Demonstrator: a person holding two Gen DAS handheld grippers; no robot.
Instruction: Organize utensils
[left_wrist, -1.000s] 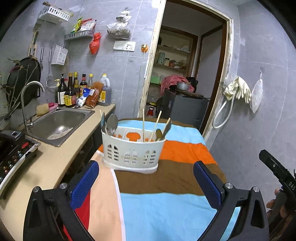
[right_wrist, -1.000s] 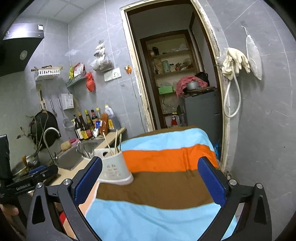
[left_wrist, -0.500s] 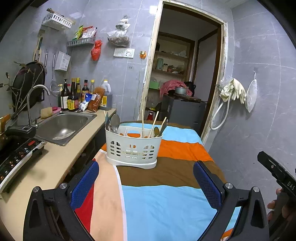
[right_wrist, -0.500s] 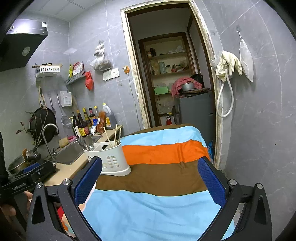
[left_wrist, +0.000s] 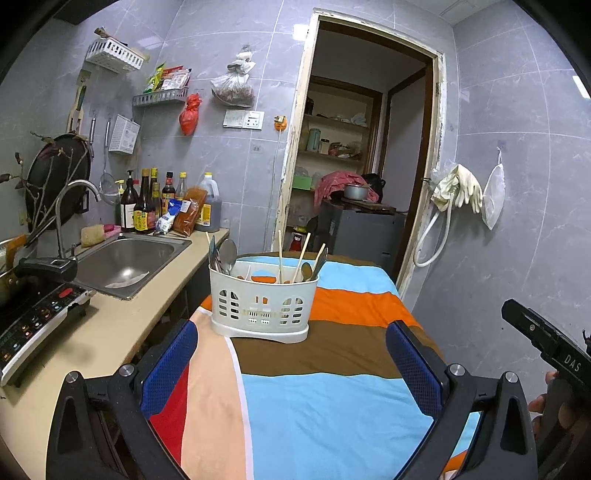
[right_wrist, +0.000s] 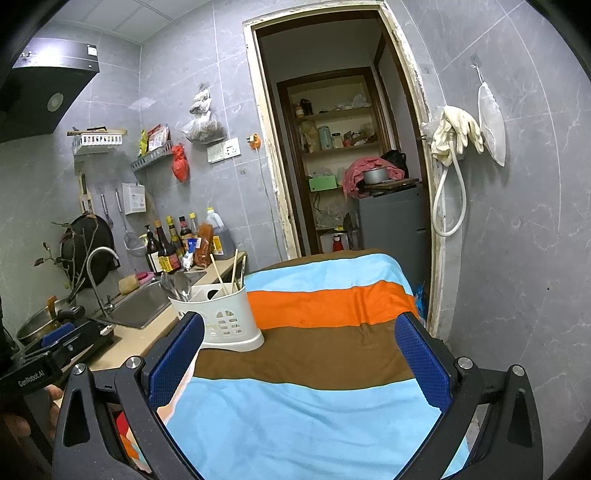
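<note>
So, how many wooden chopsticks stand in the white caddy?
3 thin wooden chopsticks in the white plastic slotted caddy: one upright, two leaning right. Others may be hidden.

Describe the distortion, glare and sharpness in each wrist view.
Left wrist: fisheye bows the doorframe, dark corners, a bright ceiling glare above it, utensil caddy sharp. Right wrist: same bowing and vignette, dimmer at the range hood, caddy sharp beside the left blue finger.
</note>
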